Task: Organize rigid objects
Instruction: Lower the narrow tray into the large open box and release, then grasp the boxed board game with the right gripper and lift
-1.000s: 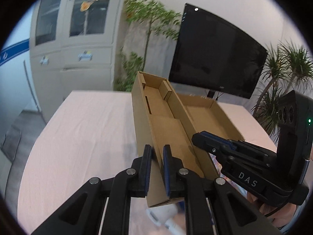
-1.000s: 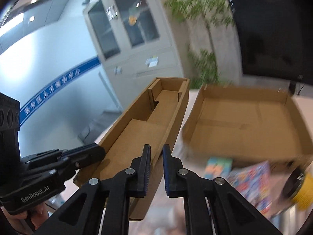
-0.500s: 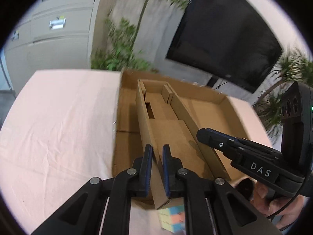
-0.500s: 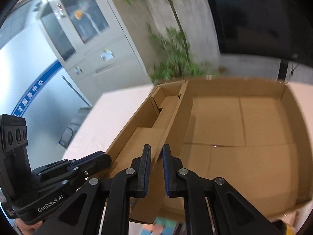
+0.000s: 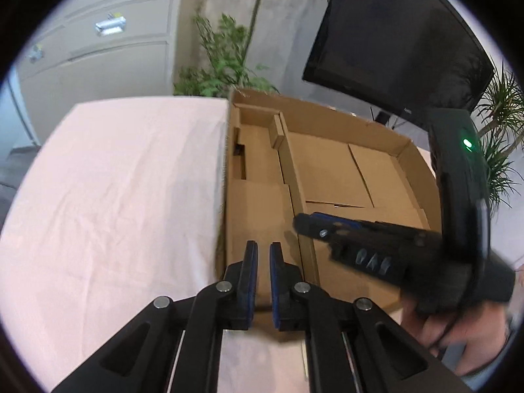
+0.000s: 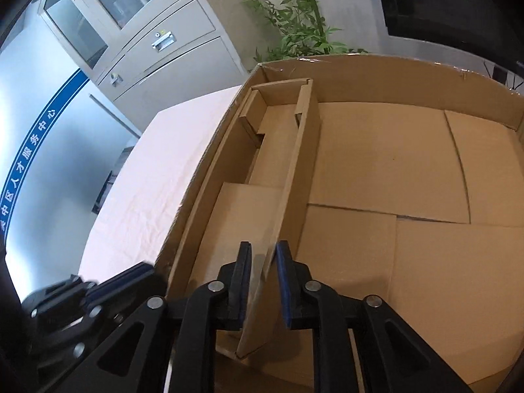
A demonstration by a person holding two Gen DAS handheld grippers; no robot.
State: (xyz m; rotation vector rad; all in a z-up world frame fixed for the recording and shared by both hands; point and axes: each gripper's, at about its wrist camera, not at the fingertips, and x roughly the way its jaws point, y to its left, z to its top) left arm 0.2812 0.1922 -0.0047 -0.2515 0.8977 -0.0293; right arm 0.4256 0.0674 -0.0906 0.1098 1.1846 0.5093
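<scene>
A long narrow cardboard tray point(image 5: 258, 209) point(image 6: 242, 216) lies inside a big shallow cardboard box point(image 5: 327, 114) point(image 6: 393, 68), along the box's left wall. My right gripper point(image 6: 264, 249) straddles the tray's right wall near its near end. Its jaws are opening, and the wall stands between the pads with a little daylight on each side. From the left wrist view, the right gripper point(image 5: 308, 224) reaches in from the right. My left gripper point(image 5: 263, 245) hangs shut over the tray's near end, and no wall shows between its fingers. The right wrist view shows the left gripper point(image 6: 144, 270) blurred by the box's near left corner.
The box stands on a table with a pale pink cloth point(image 5: 131, 180) point(image 6: 147, 180). Behind the table are a dark monitor point(image 5: 399, 42), leafy plants point(image 5: 222, 65) and a grey cabinet point(image 6: 131, 32). A person's hand point(image 5: 458, 334) holds the right gripper's handle.
Both grippers came down with the narrow tray, which now lies in the left side of the big box. The right jaws have parted a little. The tray's left wall has left the left fingers.
</scene>
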